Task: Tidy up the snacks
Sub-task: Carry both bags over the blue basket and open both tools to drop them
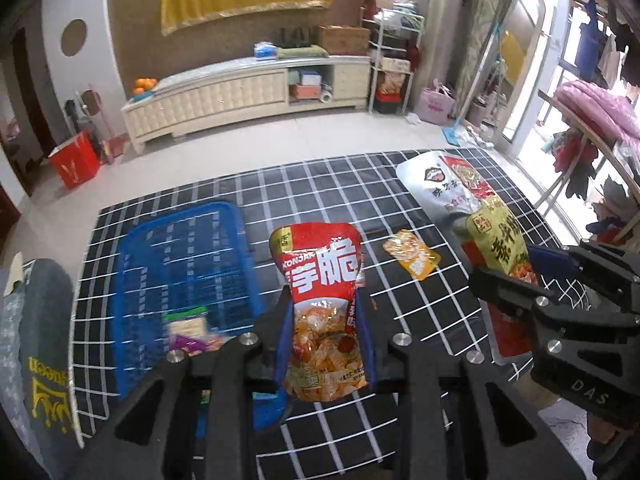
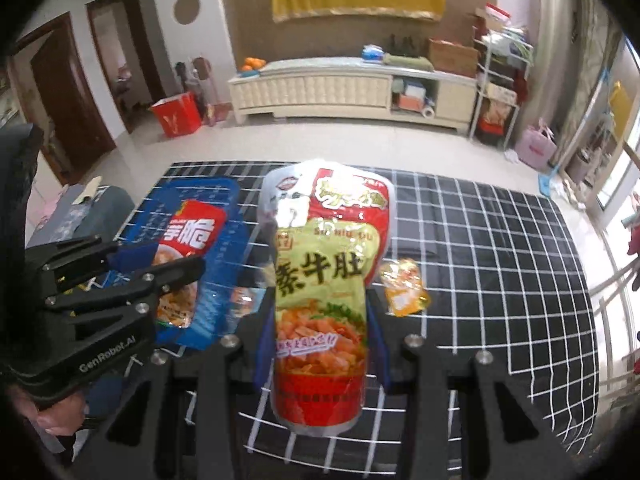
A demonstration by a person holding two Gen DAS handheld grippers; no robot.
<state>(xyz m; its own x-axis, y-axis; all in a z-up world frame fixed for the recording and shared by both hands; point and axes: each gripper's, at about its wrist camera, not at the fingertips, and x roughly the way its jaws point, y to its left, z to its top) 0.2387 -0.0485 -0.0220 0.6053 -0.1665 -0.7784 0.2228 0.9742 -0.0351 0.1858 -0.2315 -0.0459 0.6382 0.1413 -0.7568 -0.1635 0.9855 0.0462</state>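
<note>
Left tongs (image 1: 326,320) pinch a red pouch (image 1: 320,280); right tongs (image 2: 320,332) pinch a green pouch (image 2: 320,280). Blue basket (image 1: 188,256) at ten o'clock, orange sachet (image 1: 412,258) at two, on bench (image 1: 400,184).

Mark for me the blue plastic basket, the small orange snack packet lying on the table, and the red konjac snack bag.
blue plastic basket (image 1: 160,236), left wrist view, far wall.
small orange snack packet (image 2: 404,288), right wrist view, packet middle.
red konjac snack bag (image 1: 320,272), left wrist view, upper front face.

Blue basket (image 1: 188,248), black-white checked cloth (image 1: 400,184)
</note>
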